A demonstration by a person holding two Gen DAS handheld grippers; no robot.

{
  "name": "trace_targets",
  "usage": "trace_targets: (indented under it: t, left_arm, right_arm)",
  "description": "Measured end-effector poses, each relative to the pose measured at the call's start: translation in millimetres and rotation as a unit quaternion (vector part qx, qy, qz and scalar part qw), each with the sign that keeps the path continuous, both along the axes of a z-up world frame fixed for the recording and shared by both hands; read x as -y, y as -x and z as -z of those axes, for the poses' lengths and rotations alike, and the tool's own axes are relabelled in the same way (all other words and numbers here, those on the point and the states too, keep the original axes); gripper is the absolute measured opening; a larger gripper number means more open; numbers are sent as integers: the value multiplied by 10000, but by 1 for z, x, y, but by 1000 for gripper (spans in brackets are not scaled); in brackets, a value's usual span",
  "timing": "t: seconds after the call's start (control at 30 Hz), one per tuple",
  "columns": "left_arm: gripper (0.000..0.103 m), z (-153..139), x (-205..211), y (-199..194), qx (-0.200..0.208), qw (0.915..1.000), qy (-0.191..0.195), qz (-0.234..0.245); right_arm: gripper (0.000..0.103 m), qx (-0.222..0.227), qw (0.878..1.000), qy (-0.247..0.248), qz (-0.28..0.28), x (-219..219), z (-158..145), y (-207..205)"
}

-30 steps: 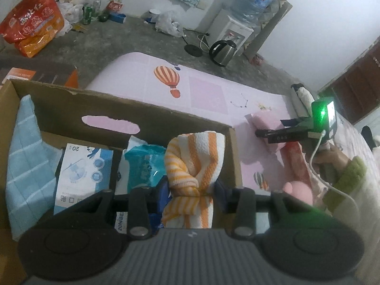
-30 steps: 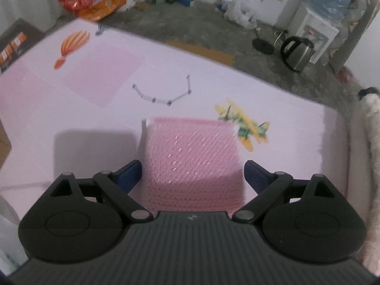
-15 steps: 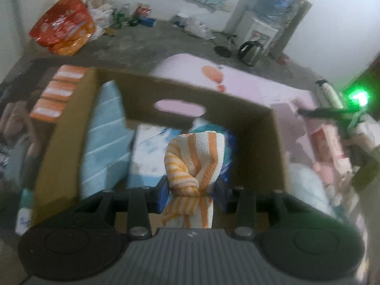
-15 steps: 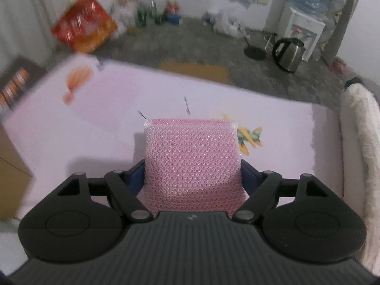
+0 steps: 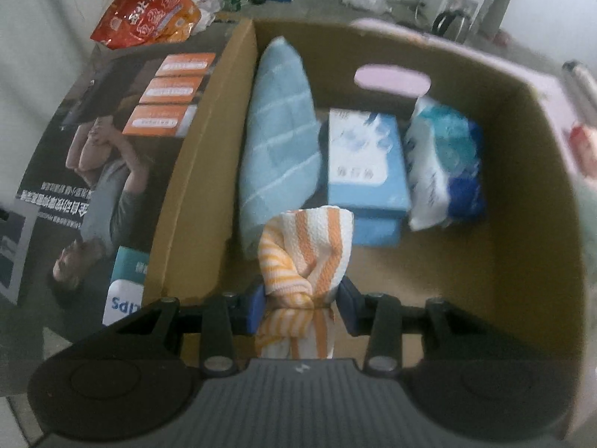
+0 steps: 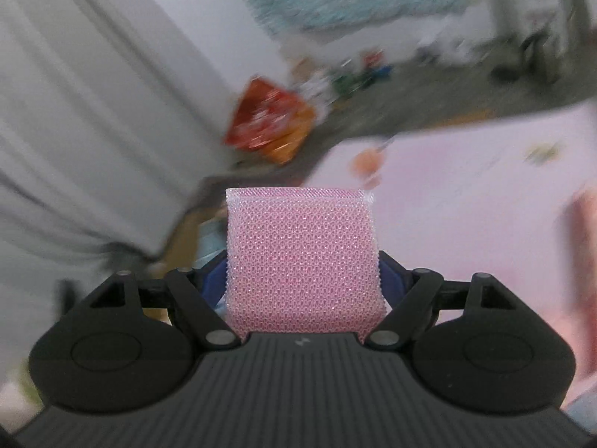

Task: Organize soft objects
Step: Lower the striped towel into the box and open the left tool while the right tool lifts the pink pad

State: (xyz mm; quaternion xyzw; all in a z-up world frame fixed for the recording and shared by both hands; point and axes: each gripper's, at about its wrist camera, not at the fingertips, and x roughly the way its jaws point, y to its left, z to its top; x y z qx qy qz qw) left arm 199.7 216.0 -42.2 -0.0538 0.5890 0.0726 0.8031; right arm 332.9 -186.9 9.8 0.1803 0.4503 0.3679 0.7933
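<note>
Left wrist view: left gripper (image 5: 303, 308) pinched tight on an orange-striped cloth (image 5: 306, 257), knotted, at lower centre of the frame, above the near part of a cardboard box (image 5: 541, 201). Inside the box, toward the upper middle: a folded light blue towel (image 5: 278, 130) leaning along the left wall, a light blue packet (image 5: 365, 160) just right of it, and a blue-and-white wrapped pack (image 5: 444, 171) further right, near the right wall. Outside the box, at left of frame, a printed carton (image 5: 108, 156) flat beside it; at upper left, a red-orange snack bag (image 5: 147, 13) on the floor.

Right wrist view: right gripper (image 6: 303, 280) closed against both sides of a pink mesh sponge (image 6: 302, 261), upright at centre frame. Surroundings heavily blurred: pink mat (image 6: 466, 186) at right, the snack bag (image 6: 272, 127) above centre-left, pale curtain (image 6: 93, 112) filling the left.
</note>
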Motion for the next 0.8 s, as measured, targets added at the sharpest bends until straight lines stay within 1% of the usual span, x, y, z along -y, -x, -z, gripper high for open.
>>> trace_targets:
  t: [0.07,0.17,0.23,0.3,0.37,0.43,0.5,0.57,0.7,0.8]
  left_arm:
    - [42,10,1,-1,-72,9998,-166,34]
    - [42,24,3,-6,-131,9995,-270,78]
    - [42,31,8,-8,-134,9986,-491,168]
    - [43,37,11,-9,-132,9977,-631,211]
    - [45,38,12,-9,-131,9975,-658,222]
    - [48,32,13,-6,5,9976,-658,233]
    - [53,23,14,-1,161,9976,-624,237]
    - [57,11,14,5,334,9977,-544,213]
    - [60,-20,12,20,733,9965,-359,162]
    - [64,-43,6,31,1019,9946,-202,82]
  right_arm:
    - [79,-203,9993,-225,-215,-26,3,23]
    - [80,-179,9989,-247,-353,-62,1,54]
    - [80,-371,9981,-299,-395,-75,4,69]
    - [80,-488,9978,-184,-398,-88,8,81]
    - [80,-585,9975,-101,-370,-96,12,90]
    - [80,-649,9974,-22,-326,-103,15,100]
    - [80,-648,9975,57,-285,-107,18,99]
    - [80,-679,9974,60,-243,-112,20,103]
    - [80,-662,9976,79,-174,-124,24,103]
    - [81,-700,9972,224,-157,-139,30,100]
